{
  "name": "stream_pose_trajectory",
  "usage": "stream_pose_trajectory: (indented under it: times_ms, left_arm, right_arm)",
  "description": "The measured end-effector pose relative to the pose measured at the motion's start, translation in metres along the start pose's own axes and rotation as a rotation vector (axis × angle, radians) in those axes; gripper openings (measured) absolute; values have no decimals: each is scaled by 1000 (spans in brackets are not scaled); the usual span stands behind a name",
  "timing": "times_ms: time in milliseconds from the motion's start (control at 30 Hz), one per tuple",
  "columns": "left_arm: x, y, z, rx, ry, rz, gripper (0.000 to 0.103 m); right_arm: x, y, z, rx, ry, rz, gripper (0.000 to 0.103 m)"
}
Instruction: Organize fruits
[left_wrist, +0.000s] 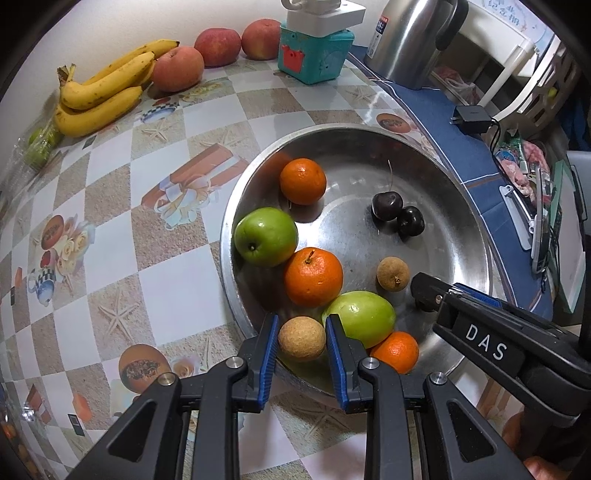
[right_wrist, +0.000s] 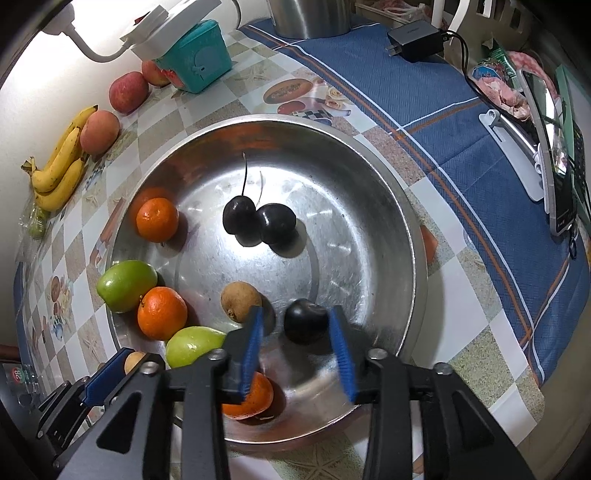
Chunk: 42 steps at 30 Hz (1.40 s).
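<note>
My left gripper (left_wrist: 301, 325) is shut on a tan longan (left_wrist: 301, 339) over the near rim of the steel bowl (left_wrist: 226, 236). In the bowl lie three mandarins (left_wrist: 313, 277), two green fruits (left_wrist: 266, 236), another longan (left_wrist: 393, 274) and a pair of dark cherries (left_wrist: 397, 216). In the right wrist view my right gripper (right_wrist: 296, 314) stands open low inside the bowl (right_wrist: 413, 229). A single dark cherry (right_wrist: 306, 321) sits between its blue pads, close to the right one, with a gap at the left pad. The left gripper (right_wrist: 110, 373) shows at the lower left.
Bananas (left_wrist: 99, 92), a peach (left_wrist: 177, 68) and red apples (left_wrist: 218, 46) line the wall. A teal box (left_wrist: 314, 55) and a steel kettle (left_wrist: 413, 40) stand behind the bowl. On the blue cloth (right_wrist: 424, 92) to the right lie a black charger (right_wrist: 417, 44) and a phone on a stand (right_wrist: 557, 177).
</note>
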<state>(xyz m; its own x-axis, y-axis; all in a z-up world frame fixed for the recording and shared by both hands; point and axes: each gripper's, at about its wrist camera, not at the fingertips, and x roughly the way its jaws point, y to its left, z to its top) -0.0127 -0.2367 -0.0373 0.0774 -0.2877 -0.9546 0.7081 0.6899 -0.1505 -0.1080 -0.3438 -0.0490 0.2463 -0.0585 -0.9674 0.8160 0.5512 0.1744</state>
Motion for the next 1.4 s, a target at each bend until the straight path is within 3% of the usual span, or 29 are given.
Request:
stream_pose_trajectory:
  times_ms: [133, 167, 200, 233, 333, 467, 667, 867, 1067, 1300, 1333, 1400]
  left_arm:
    - [-1, 1, -1, -5, 3, -7, 29]
    - [-1, 1, -2, -5, 2, -8, 29]
    - [-2, 0, -2, -5, 1, -8, 29]
    - [-3, 0, -3, -6, 0, -10, 30]
    - [-5, 1, -4, -12, -5, -17, 30]
    - [-11, 3, -7, -26, -20, -29, 49]
    - [-21, 15, -10, -61, -46, -32, 55]
    - [-31, 53, -16, -196, -95, 31, 77]
    - [-35, 78, -24, -267, -137, 151, 103]
    - [-31, 97, -35, -304, -140, 234, 103]
    - [-32, 99, -36, -311, -141, 239, 103]
    - [-32, 101, -39, -320, -143, 247, 103]
  right_arm:
    - [-1, 0, -1, -3, 0, 7, 46]
    - [-1, 0, -2, -4, 1, 8, 50]
    - [-1, 0, -2, -4, 3, 10, 62]
    - [-1, -1, -2, -3, 5, 10, 67]
    - [-4, -2, -3, 2, -3, 17, 67]
    - [-8, -3, -5, 3, -15, 13, 71]
    - [-15, -3, -8, -2, -45, 13, 74]
    - [-20, -1, -11, -21, -64, 23, 74]
    - [-20, 10, -18, -67, -73, 24, 74]
    - [-21, 21, -25, -120, -93, 27, 76]
    - [-21, 23, -27, -129, -97, 30, 89]
    - [-21, 26, -29, -145, -108, 37, 98]
